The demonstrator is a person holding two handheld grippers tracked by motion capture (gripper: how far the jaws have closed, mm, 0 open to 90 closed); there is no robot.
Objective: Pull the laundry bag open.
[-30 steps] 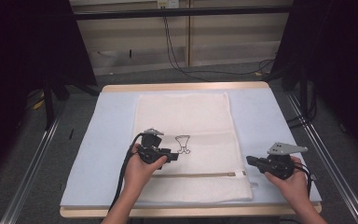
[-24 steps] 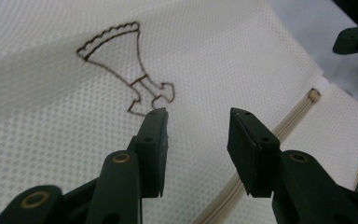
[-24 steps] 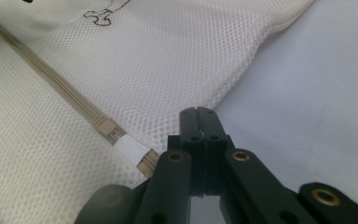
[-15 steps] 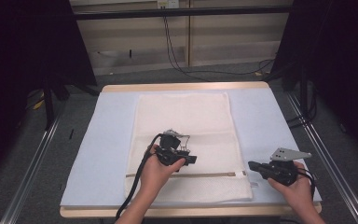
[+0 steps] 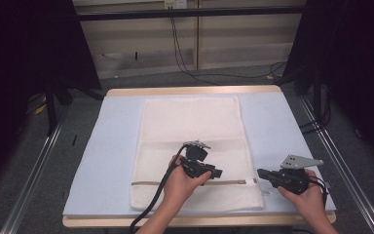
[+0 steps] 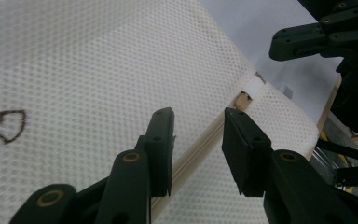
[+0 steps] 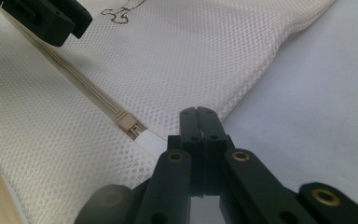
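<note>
My left gripper (image 6: 198,140), jaws apart and closing, straddles the limp mesh bag's (image 5: 190,122) zipper (image 6: 200,140); right gripper (image 7: 199,122), pressed together, pins its white tab (image 7: 150,143).

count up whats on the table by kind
mesh laundry bag: 1
pale blue mat: 1
hand-held tongs: 2, left tongs and right tongs
total: 4

The worktop (image 5: 282,126) was bright under light from above, but the room around it was dark. Close up, the black jaws looked a bit blurry.
</note>
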